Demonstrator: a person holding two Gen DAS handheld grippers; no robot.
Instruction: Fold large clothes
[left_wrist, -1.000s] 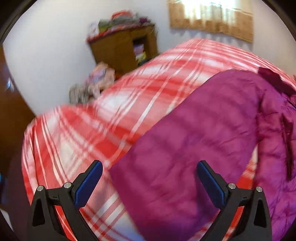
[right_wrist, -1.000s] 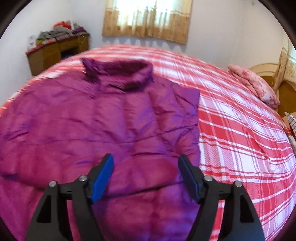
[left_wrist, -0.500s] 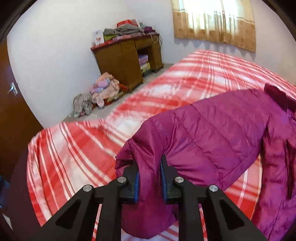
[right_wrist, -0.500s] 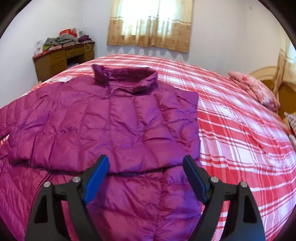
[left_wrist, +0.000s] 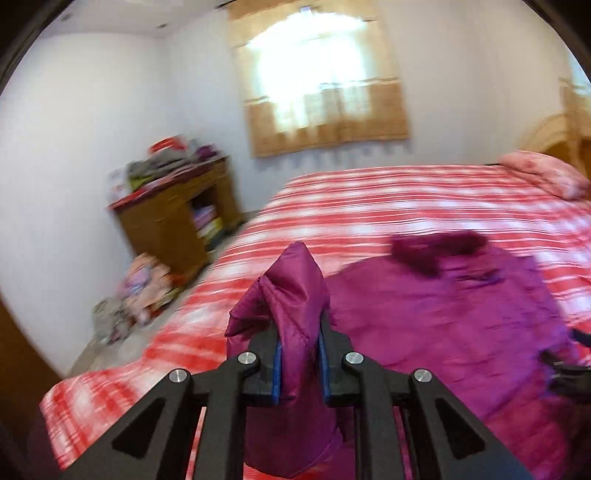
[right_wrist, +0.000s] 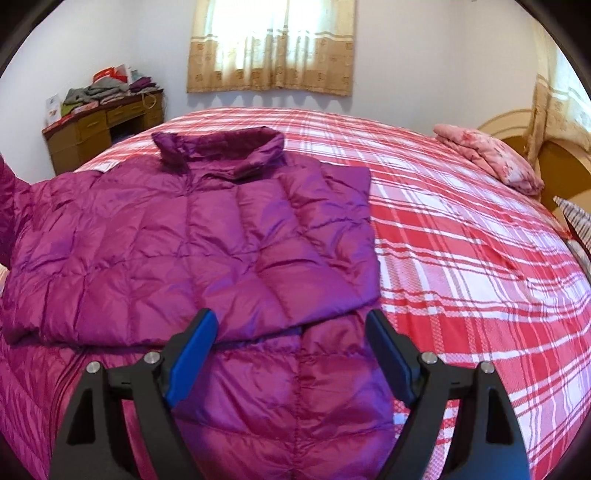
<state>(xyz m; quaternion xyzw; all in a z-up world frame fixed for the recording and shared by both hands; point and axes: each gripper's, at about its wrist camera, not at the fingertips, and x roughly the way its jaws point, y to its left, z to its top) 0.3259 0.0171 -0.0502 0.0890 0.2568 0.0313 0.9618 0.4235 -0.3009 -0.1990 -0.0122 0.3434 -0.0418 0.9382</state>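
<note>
Plaid bed (right_wrist: 461, 258) fills both views, desk (right_wrist: 96, 129) upper left. Purple jacket (right_wrist: 192, 236) lies spread at centre-left. Left gripper (left_wrist: 299, 358) is clamped on a raised jacket sleeve (left_wrist: 295, 295); right gripper (right_wrist: 291, 350) hovers over the jacket, jaws apart.

One magenta quilted jacket (right_wrist: 192, 251) spread under and ahead of the right gripper (right_wrist: 291, 354), one sleeve end of it (left_wrist: 295, 295) pinched in the left gripper (left_wrist: 299, 362)
Two grippers counted, two fingers each
One bed with a red plaid cover (right_wrist: 461, 236), beneath and to the right of the right gripper
One pink pillow (right_wrist: 491, 158), far ahead to the right
One wooden desk (right_wrist: 99, 129), far ahead to the left, one stack of folded clothes (right_wrist: 99, 88) on top
One curtained window (right_wrist: 273, 44), straight ahead
One heap of clothes on the floor (left_wrist: 140, 295), left of the left gripper
</note>
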